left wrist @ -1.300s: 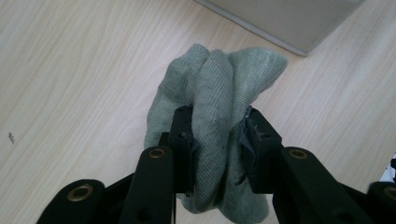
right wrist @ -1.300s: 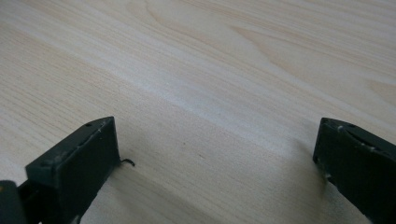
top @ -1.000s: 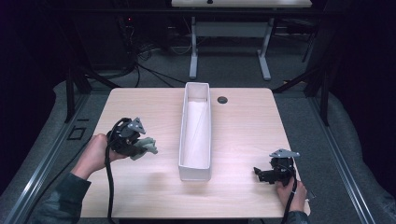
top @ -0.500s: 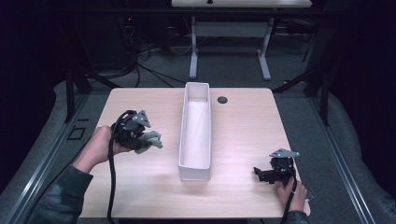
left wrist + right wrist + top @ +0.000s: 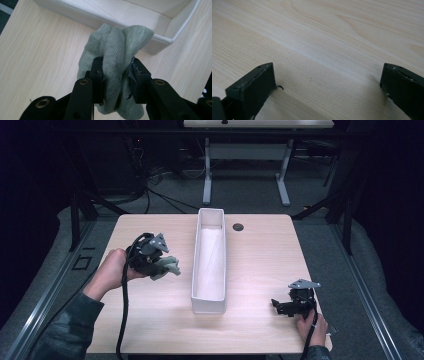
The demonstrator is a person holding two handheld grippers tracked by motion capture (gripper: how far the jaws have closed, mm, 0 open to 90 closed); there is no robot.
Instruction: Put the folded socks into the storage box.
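Note:
A bunched grey-green sock [image 5: 117, 47] is pinched between the jaws of my left gripper [image 5: 115, 75], which is shut on it. In the high view that left gripper [image 5: 159, 265] hangs above the table's left half, the sock [image 5: 169, 266] pointing at the long white bin [image 5: 210, 300] just to its right. The bin's near corner [image 5: 162, 40] lies just beyond the sock in the left gripper view. My right gripper [image 5: 279, 306] rests low at the table's front right, open, with bare wood between its jaws [image 5: 327, 82].
The wooden table [image 5: 260, 260] has a dark round grommet [image 5: 238, 226] behind the bin on the right. A cable [image 5: 122, 320] trails from the left gripper over the front edge. Desk legs and cables stand on the dark floor beyond.
My left gripper has lifted and moved forward and right with the sock, closer to the bin. The right gripper has stayed put.

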